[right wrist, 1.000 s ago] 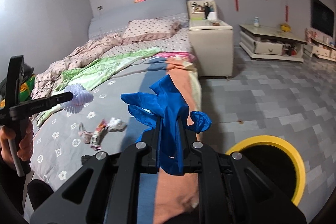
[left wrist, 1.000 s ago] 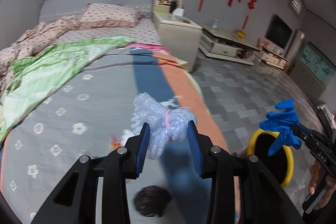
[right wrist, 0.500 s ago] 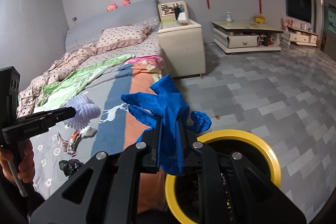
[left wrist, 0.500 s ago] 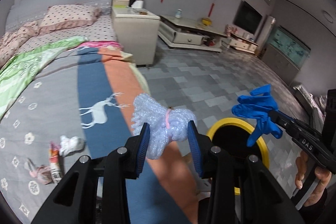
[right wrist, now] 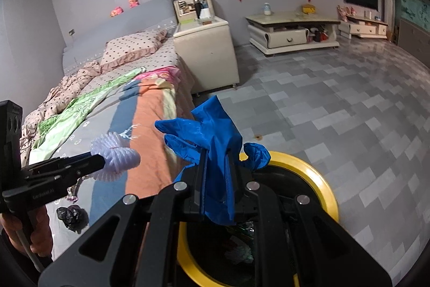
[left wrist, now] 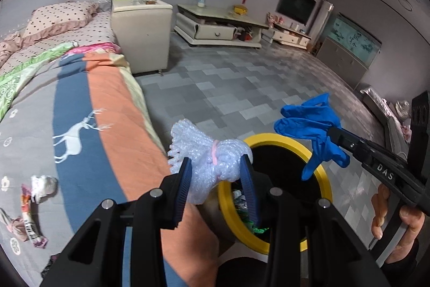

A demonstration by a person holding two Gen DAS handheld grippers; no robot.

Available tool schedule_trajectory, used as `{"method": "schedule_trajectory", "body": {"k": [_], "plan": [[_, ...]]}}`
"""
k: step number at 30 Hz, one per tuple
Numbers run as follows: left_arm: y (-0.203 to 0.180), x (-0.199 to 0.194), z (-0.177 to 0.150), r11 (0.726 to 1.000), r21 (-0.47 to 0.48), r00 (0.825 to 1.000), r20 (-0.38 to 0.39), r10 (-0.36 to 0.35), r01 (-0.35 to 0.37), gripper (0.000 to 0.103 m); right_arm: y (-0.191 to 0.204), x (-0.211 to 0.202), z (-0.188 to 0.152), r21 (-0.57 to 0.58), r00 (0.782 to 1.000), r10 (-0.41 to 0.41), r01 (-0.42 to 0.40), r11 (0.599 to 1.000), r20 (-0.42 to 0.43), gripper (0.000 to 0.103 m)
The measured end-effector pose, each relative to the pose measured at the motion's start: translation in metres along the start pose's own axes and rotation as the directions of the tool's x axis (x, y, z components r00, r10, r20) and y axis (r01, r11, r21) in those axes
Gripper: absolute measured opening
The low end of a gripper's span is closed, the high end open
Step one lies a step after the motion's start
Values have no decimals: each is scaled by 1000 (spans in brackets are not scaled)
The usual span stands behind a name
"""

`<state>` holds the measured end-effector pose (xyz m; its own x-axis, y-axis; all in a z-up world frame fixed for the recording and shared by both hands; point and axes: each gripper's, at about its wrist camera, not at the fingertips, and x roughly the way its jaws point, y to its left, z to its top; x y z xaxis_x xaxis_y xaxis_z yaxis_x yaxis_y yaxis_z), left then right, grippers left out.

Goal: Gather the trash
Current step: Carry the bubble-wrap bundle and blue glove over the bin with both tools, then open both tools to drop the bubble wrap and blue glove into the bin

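My left gripper [left wrist: 215, 166] is shut on a bundle of white foam netting [left wrist: 209, 160] tied with a pink band, held at the near-left rim of a yellow-rimmed black trash bin [left wrist: 319, 174] on the floor beside the bed. My right gripper [right wrist: 216, 155] is shut on a crumpled blue glove [right wrist: 209, 131] and hangs over the same bin [right wrist: 309, 168], which holds some trash. In the left wrist view the glove [left wrist: 311, 125] and right gripper [left wrist: 336, 133] sit over the bin's right side. In the right wrist view the netting [right wrist: 115, 155] is seen left of the glove.
On the bed [left wrist: 80, 104] lie a white crumpled tissue [left wrist: 43, 186], snack wrappers [left wrist: 29, 219] and a black crumpled bag [right wrist: 72, 215]. A cream bedside cabinet [left wrist: 142, 34] and a low TV stand [left wrist: 217, 27] stand beyond on the grey tiled floor [left wrist: 242, 88].
Both grippers have swung from over the bed to the right, toward the floor, and now hang at the yellow-rimmed bin, each still holding its item.
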<state>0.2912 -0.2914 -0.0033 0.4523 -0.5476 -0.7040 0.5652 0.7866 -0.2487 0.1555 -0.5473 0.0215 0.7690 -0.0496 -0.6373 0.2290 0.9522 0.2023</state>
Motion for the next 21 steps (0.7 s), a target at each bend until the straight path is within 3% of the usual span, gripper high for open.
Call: {"method": "schedule_trajectory", "body": {"k": [11, 21], "plan": [[-46, 49, -12, 997, 60, 997, -65, -36, 40, 35, -45, 18, -15, 77, 999, -31, 34, 996, -39, 12], [-66, 77, -24, 995, 74, 992, -115, -51, 60, 36, -68, 34, -26, 133, 997, -26, 35, 990, -73, 13]]}}
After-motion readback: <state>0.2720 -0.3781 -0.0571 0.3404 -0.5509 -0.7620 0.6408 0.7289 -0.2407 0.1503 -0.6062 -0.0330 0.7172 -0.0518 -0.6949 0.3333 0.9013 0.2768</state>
